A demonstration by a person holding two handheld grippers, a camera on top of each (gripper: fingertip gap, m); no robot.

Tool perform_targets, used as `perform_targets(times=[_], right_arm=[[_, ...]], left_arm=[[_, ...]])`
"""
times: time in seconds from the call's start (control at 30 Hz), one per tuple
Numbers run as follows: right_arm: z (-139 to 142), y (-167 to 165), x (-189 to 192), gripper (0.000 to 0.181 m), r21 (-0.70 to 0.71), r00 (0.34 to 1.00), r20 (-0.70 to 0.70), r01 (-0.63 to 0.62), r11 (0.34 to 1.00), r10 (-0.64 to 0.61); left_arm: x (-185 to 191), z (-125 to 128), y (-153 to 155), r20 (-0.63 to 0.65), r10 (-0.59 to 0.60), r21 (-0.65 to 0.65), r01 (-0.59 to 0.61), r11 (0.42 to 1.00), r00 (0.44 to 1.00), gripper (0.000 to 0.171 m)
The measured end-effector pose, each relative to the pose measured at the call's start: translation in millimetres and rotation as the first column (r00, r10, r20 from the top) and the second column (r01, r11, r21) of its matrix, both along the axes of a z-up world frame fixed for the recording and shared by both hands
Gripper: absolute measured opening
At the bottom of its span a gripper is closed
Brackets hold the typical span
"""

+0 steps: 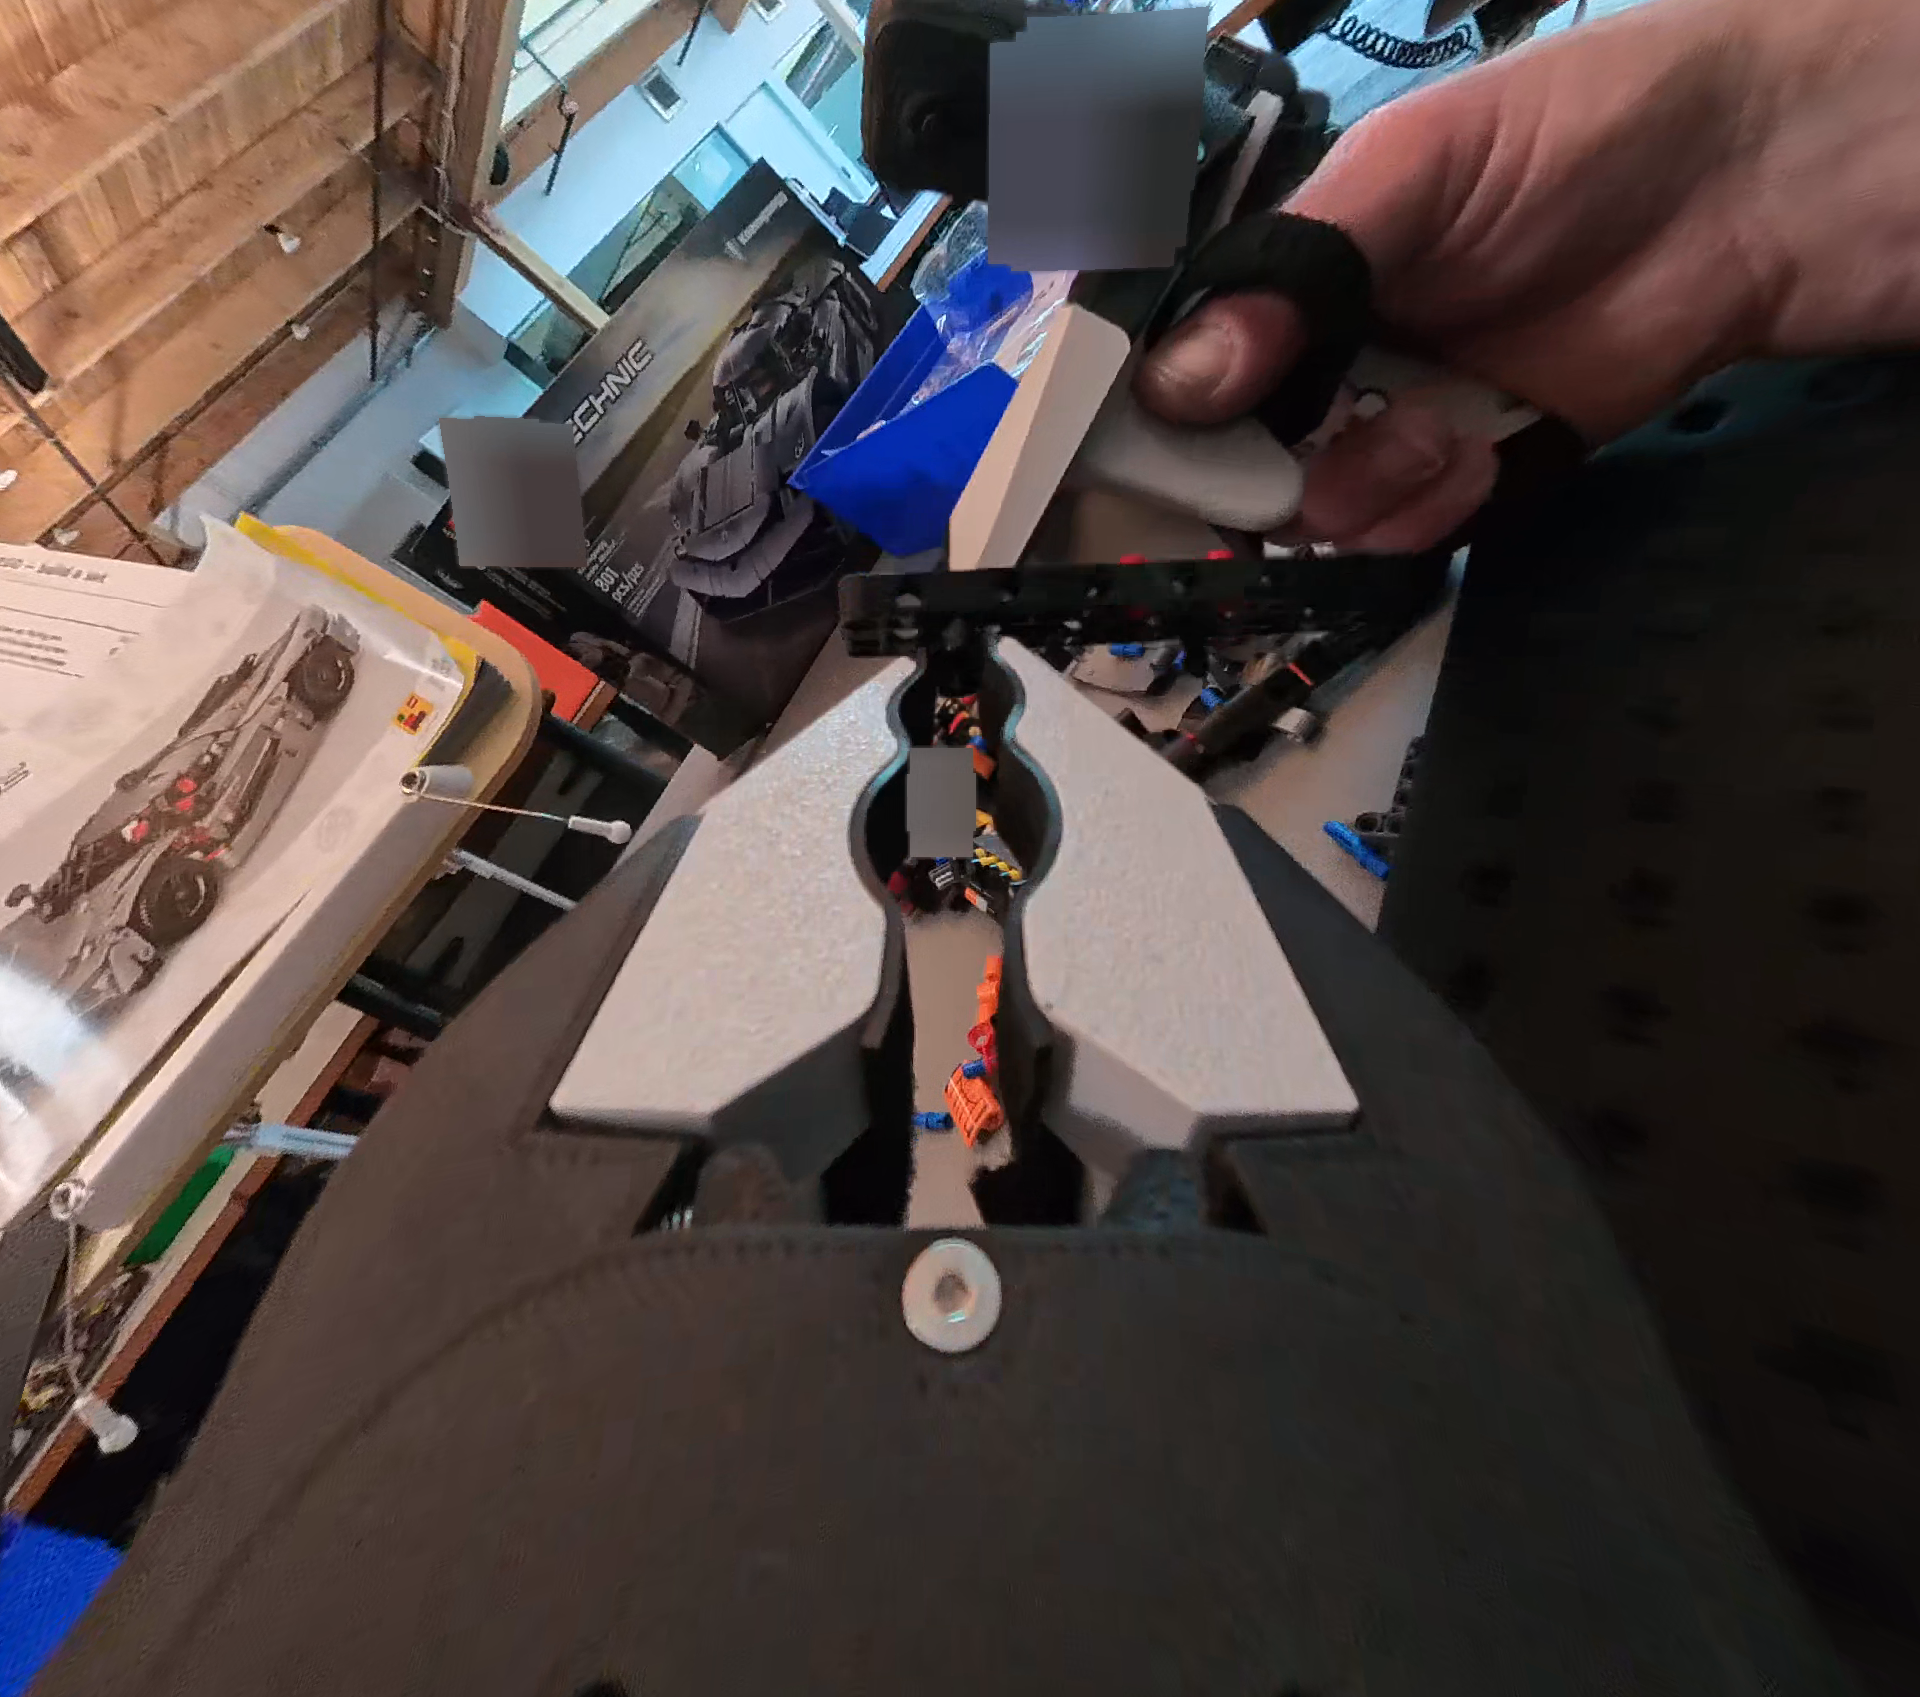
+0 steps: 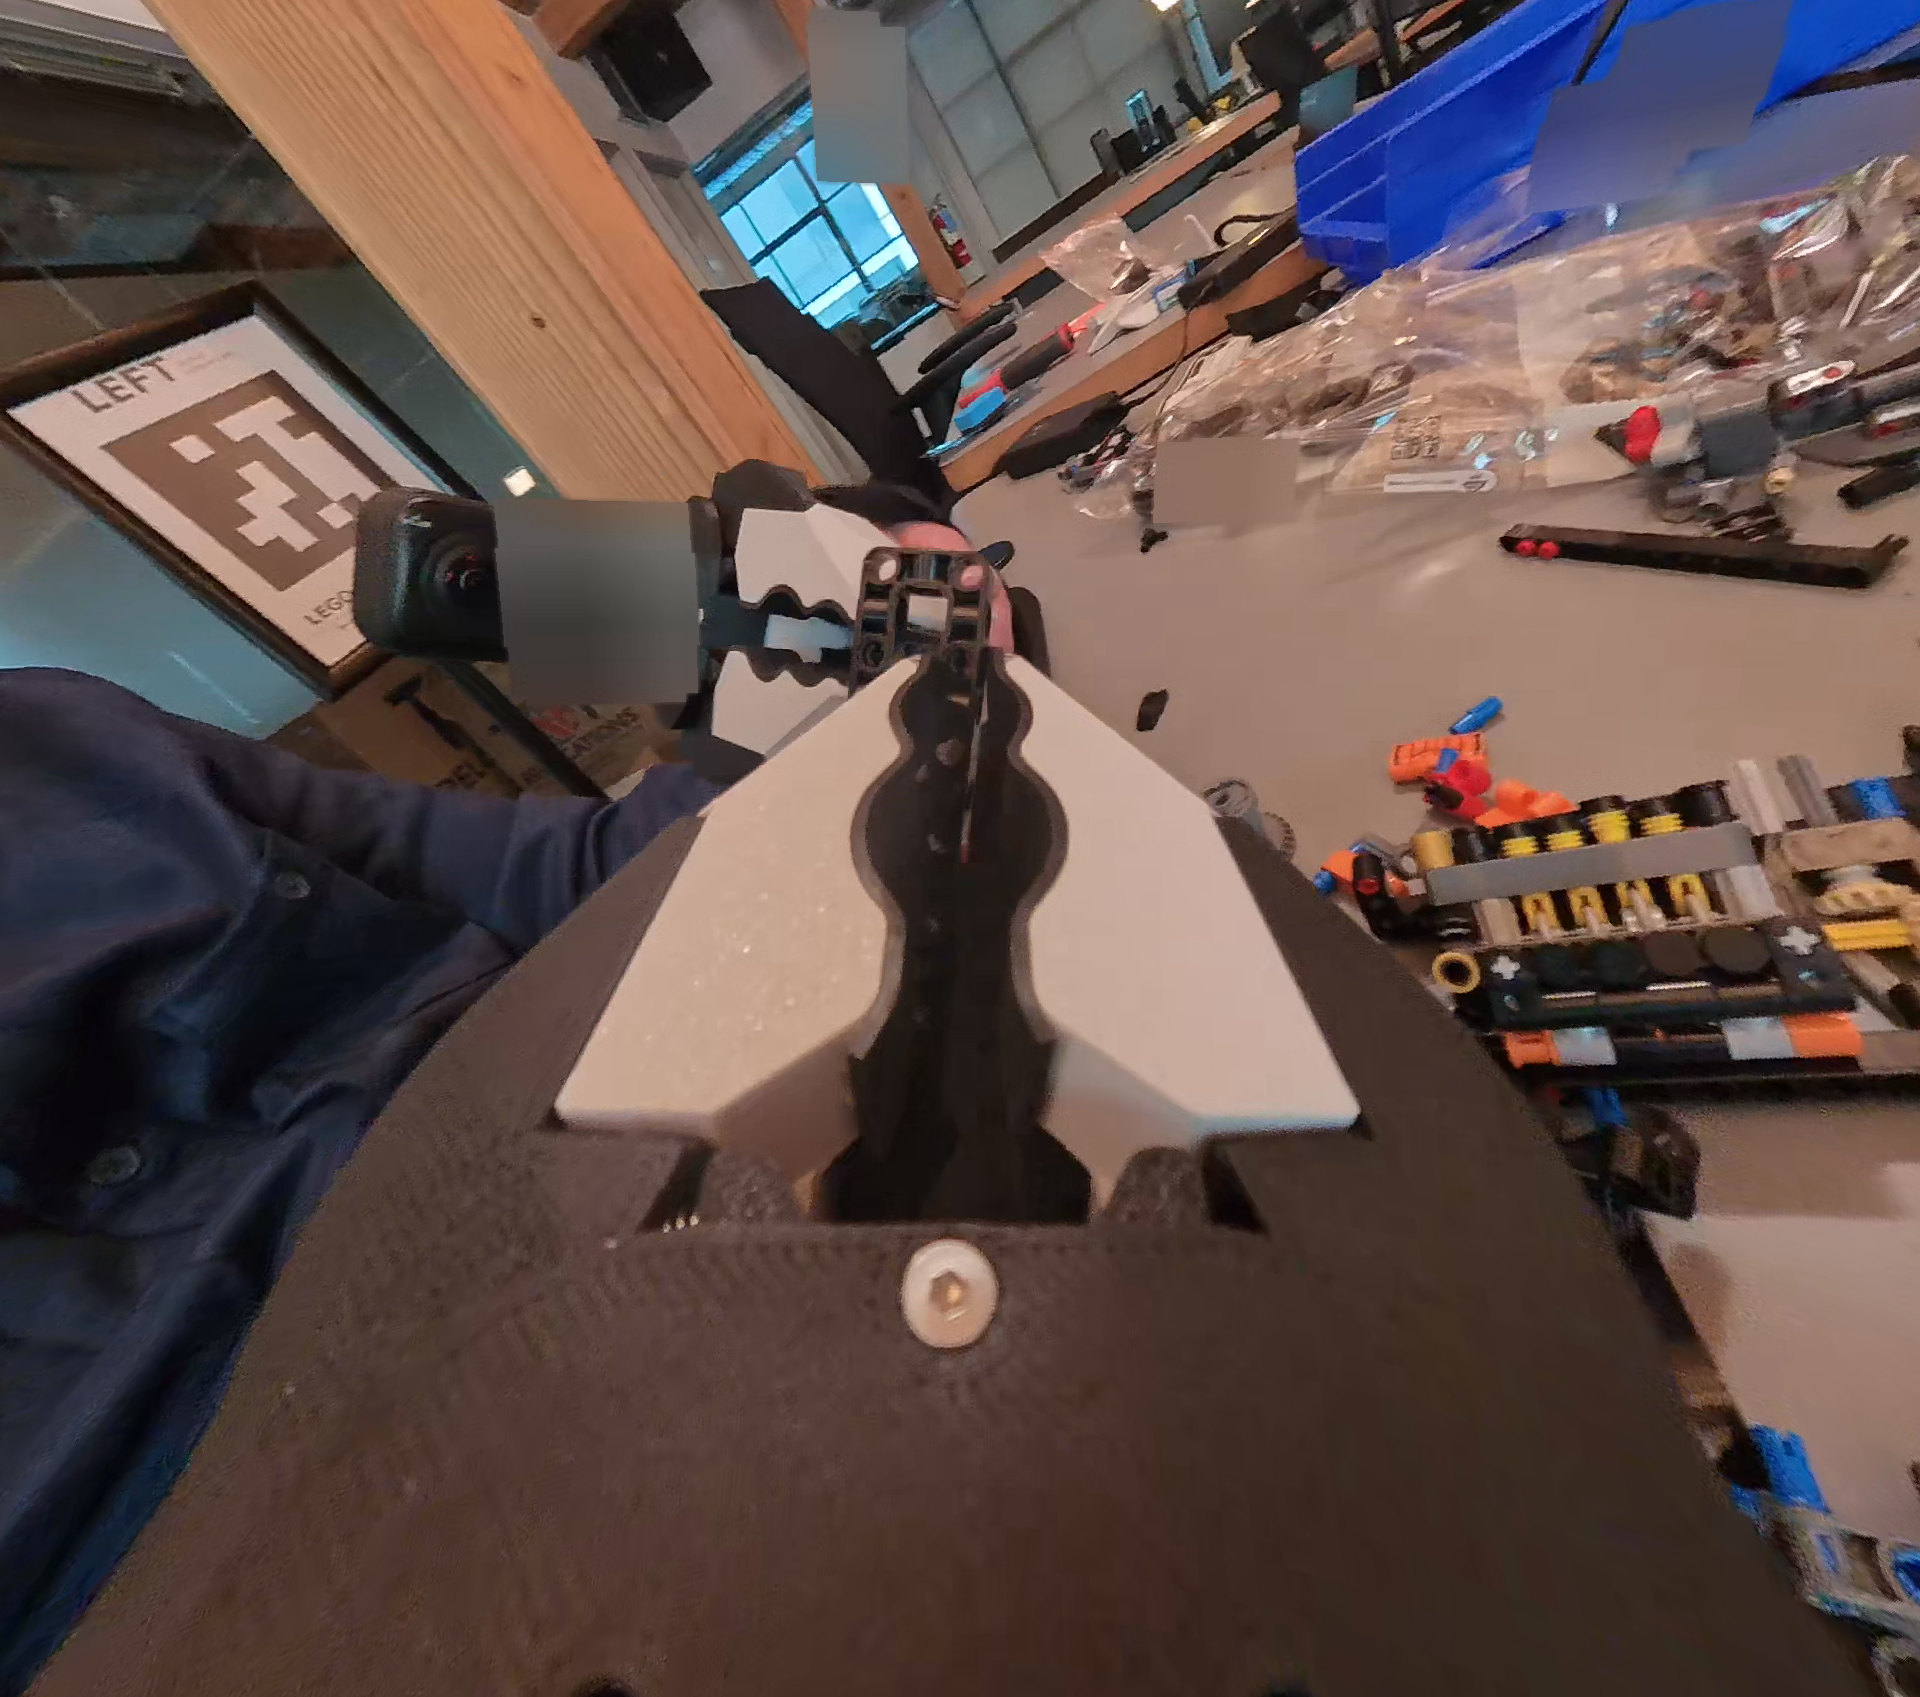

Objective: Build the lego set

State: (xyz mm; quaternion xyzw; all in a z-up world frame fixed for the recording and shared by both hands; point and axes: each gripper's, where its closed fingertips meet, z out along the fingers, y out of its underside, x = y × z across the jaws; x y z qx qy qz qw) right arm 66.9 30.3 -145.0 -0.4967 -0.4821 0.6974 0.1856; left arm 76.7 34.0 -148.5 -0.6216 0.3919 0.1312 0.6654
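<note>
A long black lego beam (image 1: pixel 1122 593) with an open square frame at its end (image 2: pixel 920 608) is held in the air between both grippers. My left gripper (image 1: pixel 956 660) is shut on a small black part at the beam's end. It also shows in the right wrist view (image 2: pixel 800 634), pinching the frame from the left. My right gripper (image 2: pixel 961 660) is shut on the beam, which runs back between its fingers. In the left wrist view a hand (image 1: pixel 1558 245) holds the right gripper, whose white fingers (image 1: pixel 1039 421) sit just above the beam.
A partly built car chassis (image 2: pixel 1662 941) lies on the grey table (image 2: pixel 1351 660), with loose orange and blue parts (image 2: pixel 1444 774), another black beam (image 2: pixel 1694 556), bags of parts (image 2: pixel 1558 338) and blue bins (image 2: pixel 1558 120). An instruction booklet (image 1: pixel 208 774) and the set box (image 1: pixel 707 452) stand left. My left and right fingertips are right by each other.
</note>
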Motion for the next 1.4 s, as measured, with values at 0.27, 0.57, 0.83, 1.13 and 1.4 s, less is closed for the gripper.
perform_targets(times=[0.27, 0.57, 0.83, 1.13, 1.4], right_arm=[[-1, 2, -1, 0.033, 0.330, 0.991, -0.019, 0.131, 0.935, -0.132], [-32, 16, -18, 0.014, 0.846, 0.906, 0.014, 0.215, 0.488, -0.424], [-42, 28, -22, 0.005, 0.834, 0.855, 0.043, 0.253, 0.490, -0.516], [-46, 34, -26, 0.005, 0.763, 0.824, 0.064, 0.323, 0.560, -0.562], [-41, 37, -27, 0.005, 0.735, 0.825, 0.041, 0.357, 0.576, -0.564]], left_arm=[[-19, -6, 10, 0.045, 0.101, -0.066, -0.098, 0.993, 0.994, 0.005], [-31, -25, 21, -0.034, 0.230, -0.143, -0.233, 0.962, 0.973, 0.005], [-34, -37, 23, -0.095, 0.259, -0.175, -0.272, 0.946, 0.961, 0.005], [-36, -42, 23, -0.221, 0.312, -0.118, -0.342, 0.932, 0.924, 0.003], [17, -66, 21, -0.344, 0.151, -0.149, -0.212, 0.966, 0.927, 0.000]])
